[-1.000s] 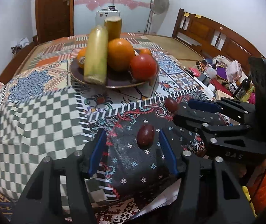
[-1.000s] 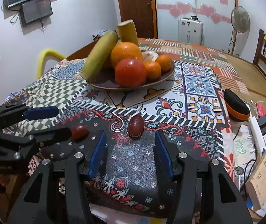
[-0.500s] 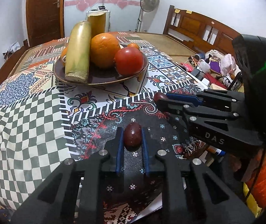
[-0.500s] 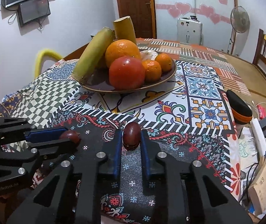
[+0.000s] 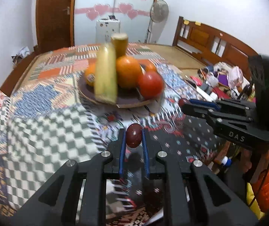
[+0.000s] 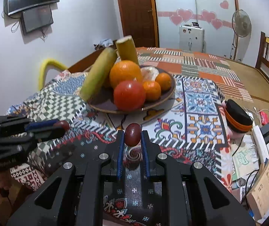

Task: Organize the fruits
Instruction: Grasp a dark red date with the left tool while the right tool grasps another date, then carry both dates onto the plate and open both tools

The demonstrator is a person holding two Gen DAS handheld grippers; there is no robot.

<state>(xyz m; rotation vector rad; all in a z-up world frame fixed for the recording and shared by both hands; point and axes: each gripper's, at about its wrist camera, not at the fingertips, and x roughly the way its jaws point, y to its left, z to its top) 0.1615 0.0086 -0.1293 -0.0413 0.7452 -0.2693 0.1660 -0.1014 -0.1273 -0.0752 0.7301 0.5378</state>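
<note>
Both grippers — left gripper [image 5: 134, 138], right gripper [image 6: 133, 137] — have just clamped a dark red fruit each [image 5: 134, 137] [image 6: 133, 134], ready for the fruit plate [image 6: 169, 92].

Left wrist view: your fruit plate [image 5: 127, 104] and patchwork cloth [image 5: 45, 124] smear with motion blur. The big orange [image 6: 125, 73] hides most of the peeled fruit [image 6: 150, 73]. Clutter [image 5: 223, 75] by the headboard is unreadable.
</note>
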